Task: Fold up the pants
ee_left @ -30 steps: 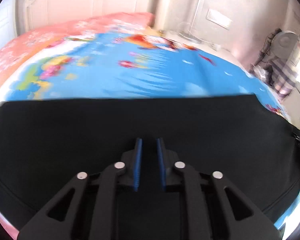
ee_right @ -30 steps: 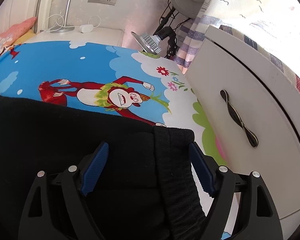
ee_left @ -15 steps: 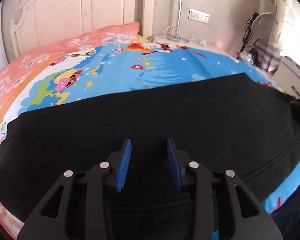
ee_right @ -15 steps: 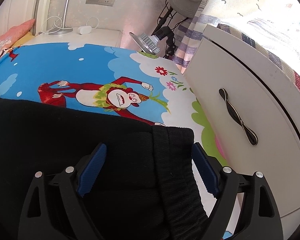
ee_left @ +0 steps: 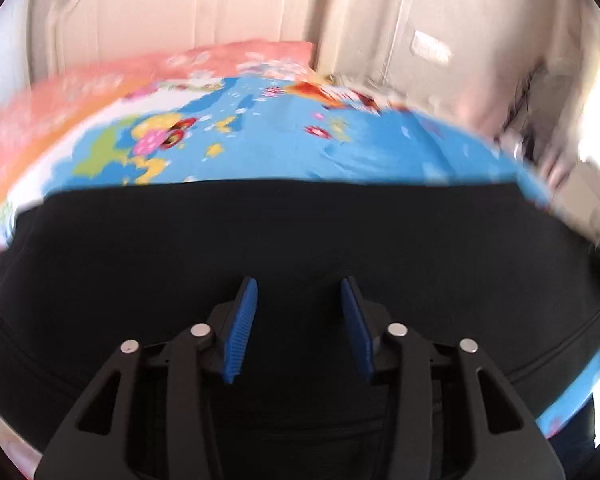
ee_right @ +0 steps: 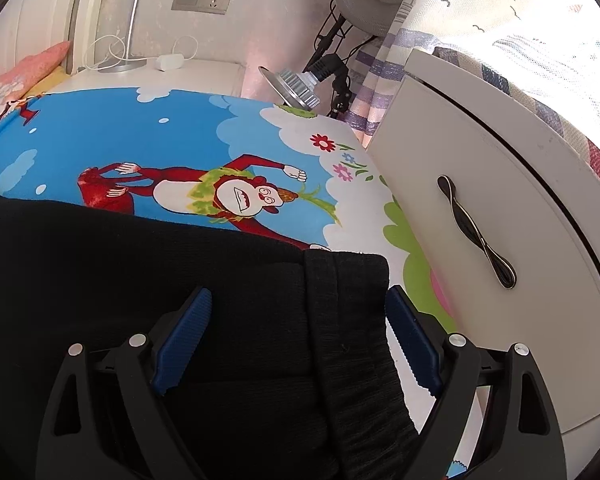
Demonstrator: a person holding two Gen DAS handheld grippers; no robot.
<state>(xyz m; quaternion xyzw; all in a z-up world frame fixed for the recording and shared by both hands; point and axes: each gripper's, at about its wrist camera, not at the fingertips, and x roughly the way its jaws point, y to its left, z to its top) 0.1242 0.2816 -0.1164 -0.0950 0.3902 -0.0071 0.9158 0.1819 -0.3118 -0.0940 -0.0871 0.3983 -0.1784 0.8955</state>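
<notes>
While the black knit pants (ee_left: 300,248) are lying spread flat on the bed with the blue cartoon-print sheet (ee_left: 340,148), both tongs are being held just above the cloth, gripping nothing. The left tongs (ee_left: 299,292) are standing partly open; their blue pads have just been opening, and only flat fabric is showing beneath the gap, none pinched. The right tongs (ee_right: 296,312) are standing wide, having also just been opening a little; the ribbed end band (ee_right: 348,320) of the pants is lying between the pads but is not being pressed by either.

Judged from the layers: in the right wrist view one black layer is seen lying over another at the band end, so a first lengthwise fold is probably done. In the left wrist view the garment is being shown as one long strip across the bed, near its front edge. The shortening folds, end to end, are judged as still outstanding. Motion blur is spoiling detail in the left view; the far left end cannot be read.
</notes>
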